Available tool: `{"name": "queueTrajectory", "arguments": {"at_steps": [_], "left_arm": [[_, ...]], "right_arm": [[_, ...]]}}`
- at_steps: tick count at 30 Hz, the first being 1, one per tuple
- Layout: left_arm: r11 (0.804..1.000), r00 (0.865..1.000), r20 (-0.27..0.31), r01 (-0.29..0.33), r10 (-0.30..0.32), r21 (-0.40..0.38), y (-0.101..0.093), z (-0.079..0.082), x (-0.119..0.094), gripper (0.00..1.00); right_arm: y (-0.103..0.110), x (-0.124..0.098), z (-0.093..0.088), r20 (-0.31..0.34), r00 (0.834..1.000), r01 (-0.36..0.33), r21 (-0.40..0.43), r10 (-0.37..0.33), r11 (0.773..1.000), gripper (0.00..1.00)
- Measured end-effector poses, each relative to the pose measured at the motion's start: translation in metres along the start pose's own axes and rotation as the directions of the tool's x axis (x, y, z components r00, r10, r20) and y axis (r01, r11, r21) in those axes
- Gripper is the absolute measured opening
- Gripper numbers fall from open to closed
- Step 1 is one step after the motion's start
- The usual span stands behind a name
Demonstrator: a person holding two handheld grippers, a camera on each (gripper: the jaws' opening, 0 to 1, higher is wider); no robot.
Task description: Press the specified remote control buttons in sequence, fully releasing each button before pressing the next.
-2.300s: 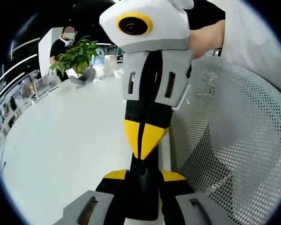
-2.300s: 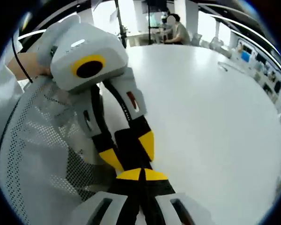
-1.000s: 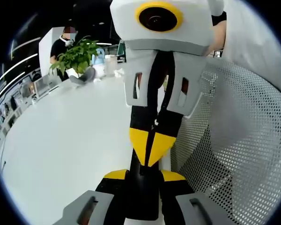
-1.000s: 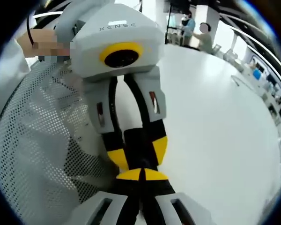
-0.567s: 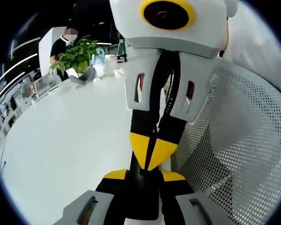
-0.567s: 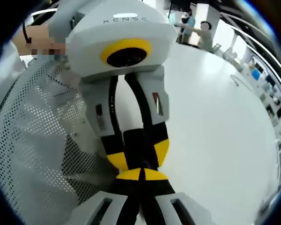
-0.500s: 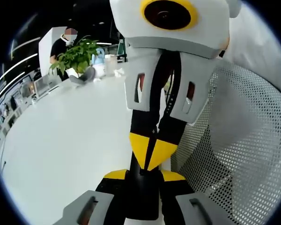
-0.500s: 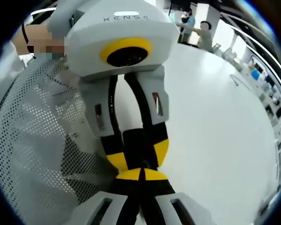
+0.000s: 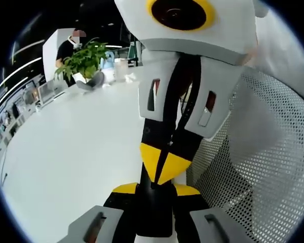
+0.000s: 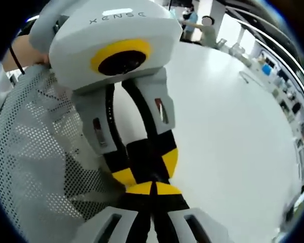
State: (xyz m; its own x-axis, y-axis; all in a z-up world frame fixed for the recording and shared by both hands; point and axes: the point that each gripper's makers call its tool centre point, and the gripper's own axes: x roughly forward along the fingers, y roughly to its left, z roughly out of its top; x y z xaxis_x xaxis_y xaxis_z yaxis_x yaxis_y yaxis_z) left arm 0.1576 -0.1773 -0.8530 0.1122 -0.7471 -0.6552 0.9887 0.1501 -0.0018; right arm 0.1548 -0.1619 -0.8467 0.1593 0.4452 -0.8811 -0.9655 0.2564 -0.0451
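Remote (image 9: 153,212) above white table (image 9: 71,152)

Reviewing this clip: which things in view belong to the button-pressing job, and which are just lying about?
Job in hand:
remote, clamped in the left gripper
right gripper, shut, tip at the remote

Lying about:
plant
mesh chair
table, bearing the plant

Bright even light, strong fisheye edge distortion.

Grey-white tongs (image 9: 159,169), yellow tips (black stems, "XENSE" lettering).
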Motion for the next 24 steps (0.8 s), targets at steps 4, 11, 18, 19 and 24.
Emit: {"name": "queueTrajectory", "arguments": {"at_steps": [4, 11, 18, 19, 24], "left_arm": [[1.0, 1.0, 0.0, 0.0, 0.0, -0.001, 0.0003, 0.0001, 0.0001, 0.25], [1.0, 1.0, 0.008, 0.002, -0.002, -0.002, 0.0004, 0.0, 0.0002, 0.25], [1.0, 1.0, 0.008, 0.003, -0.003, -0.003, 0.0004, 0.0001, 0.0002, 0.25], [1.0, 1.0, 0.007, 0.002, -0.002, -0.002, 0.0004, 0.0001, 0.0003, 0.25], [1.0, 1.0, 0.002, 0.001, -0.001, -0.001, 0.0002, 0.0002, 0.0003, 0.25]], "right_arm": [[-0.0008, -0.0002, 0.0, 0.011, 1.0, -0.003, 0.028, 0.003, 1.0, 0.0], [-0.0002, -0.0015, -0.0002, 0.047, 0.998, -0.032, 0.017, 0.031, 0.999, 0.0], [-0.0011, 0.0006, 0.0006, 0.005, 1.0, 0.002, -0.049, -0.002, 0.999, 0.0], [-0.0017, 0.0007, 0.0004, 0.002, 1.0, 0.001, -0.05, -0.001, 0.999, 0.0], [-0.0014, 0.0016, 0.0007, -0.009, 1.0, 0.021, -0.075, -0.022, 0.997, 0.0]]}}
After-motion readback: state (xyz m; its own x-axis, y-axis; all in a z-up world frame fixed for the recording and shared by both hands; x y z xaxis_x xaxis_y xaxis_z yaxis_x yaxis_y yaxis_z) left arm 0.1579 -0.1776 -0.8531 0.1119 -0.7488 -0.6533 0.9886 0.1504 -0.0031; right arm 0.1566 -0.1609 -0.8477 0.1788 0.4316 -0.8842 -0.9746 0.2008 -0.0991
